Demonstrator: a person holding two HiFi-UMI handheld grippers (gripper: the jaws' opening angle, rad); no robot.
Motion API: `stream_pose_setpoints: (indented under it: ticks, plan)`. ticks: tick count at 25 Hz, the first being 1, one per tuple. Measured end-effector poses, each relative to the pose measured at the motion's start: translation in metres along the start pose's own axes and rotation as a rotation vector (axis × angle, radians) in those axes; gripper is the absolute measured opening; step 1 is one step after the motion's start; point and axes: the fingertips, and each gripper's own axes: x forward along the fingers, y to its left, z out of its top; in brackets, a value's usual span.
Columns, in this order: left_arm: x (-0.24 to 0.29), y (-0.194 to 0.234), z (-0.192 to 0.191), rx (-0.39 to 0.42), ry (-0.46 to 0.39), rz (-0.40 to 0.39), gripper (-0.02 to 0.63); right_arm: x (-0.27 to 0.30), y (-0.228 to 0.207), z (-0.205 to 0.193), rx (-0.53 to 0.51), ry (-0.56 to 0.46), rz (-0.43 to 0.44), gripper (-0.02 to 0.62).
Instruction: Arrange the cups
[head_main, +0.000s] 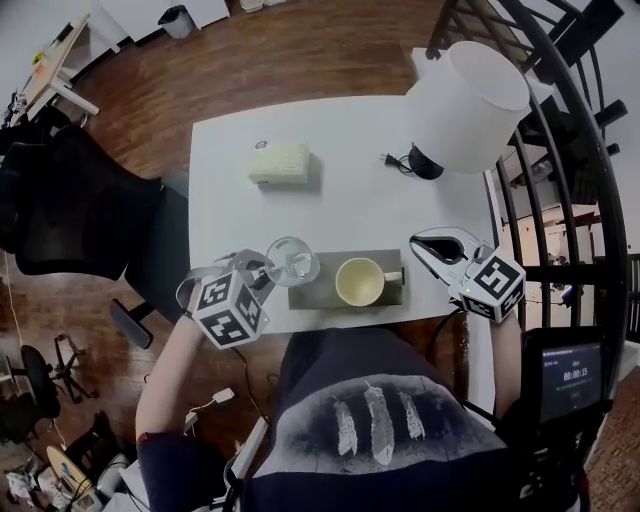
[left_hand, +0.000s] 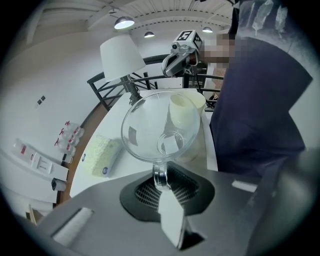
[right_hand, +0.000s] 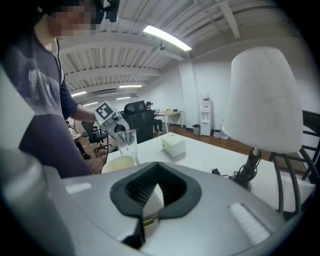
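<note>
The left gripper (head_main: 262, 268) has its fingers clenched almost together on the clear glass cup (head_main: 293, 261). It holds the cup over the left end of the grey rectangular mat (head_main: 322, 298), probably to pair it with the cream ceramic cup (head_main: 360, 281) standing there. The right gripper (head_main: 425, 248) hovers right of the mat, fingers shut on nothing.

Timer-style digits on dark screen (head_main: 570, 378), lower right of head view: apparently 00:00:15, last figures uncertain. Square black-and-white coded markers on left hand-held gripper (head_main: 268, 268) and right hand-held gripper (head_main: 413, 245): no letters. Round label on pale box (head_main: 280, 162): illegible.
</note>
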Motion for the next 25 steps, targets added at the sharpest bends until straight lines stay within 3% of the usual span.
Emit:
stream_pose_setpoints:
  ticks: [19, 25]
  plan:
    - [0.028, -0.031, 0.004, 0.166, 0.09, -0.01, 0.041, -0.003, -0.002, -0.005, 0.001, 0.003, -0.006, 0.003]
    - [0.036, -0.034, 0.002, 0.175, 0.08, -0.013, 0.044, -0.004, -0.003, -0.007, -0.006, 0.005, -0.013, 0.003]
